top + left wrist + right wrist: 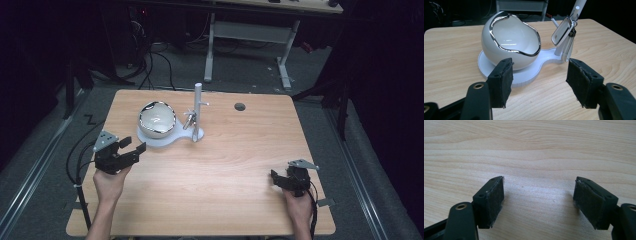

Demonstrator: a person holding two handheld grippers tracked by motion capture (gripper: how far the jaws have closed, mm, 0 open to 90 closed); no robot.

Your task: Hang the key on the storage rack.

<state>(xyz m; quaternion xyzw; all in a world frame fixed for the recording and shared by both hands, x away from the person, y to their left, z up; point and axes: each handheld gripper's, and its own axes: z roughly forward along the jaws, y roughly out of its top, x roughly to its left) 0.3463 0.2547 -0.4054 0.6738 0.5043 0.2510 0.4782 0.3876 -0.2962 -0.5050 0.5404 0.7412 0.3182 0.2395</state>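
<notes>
Tongs wide and empty on both sides, nothing picked up yet.

Left tongs (134, 150) stand with the jaws wide apart and hold nothing; they point at the white bowl (157, 120) and are near its front left side, not touching. This bowl, egg-shaped with a wavy silver rim, sits tilted on the round part of a white stand base (165, 139), left of the middle of the counter (240, 165). Just right of the bowl, a white post (198, 107) rises from the same base, and a shiny metal key ring piece (562, 31) hangs on its peg. Right tongs (275, 178), well apart from the bowl at the near right of the counter, are also wide open over bare wood. I judge the work is only at the beginning: the approach is made, the grasp remains.
</notes>
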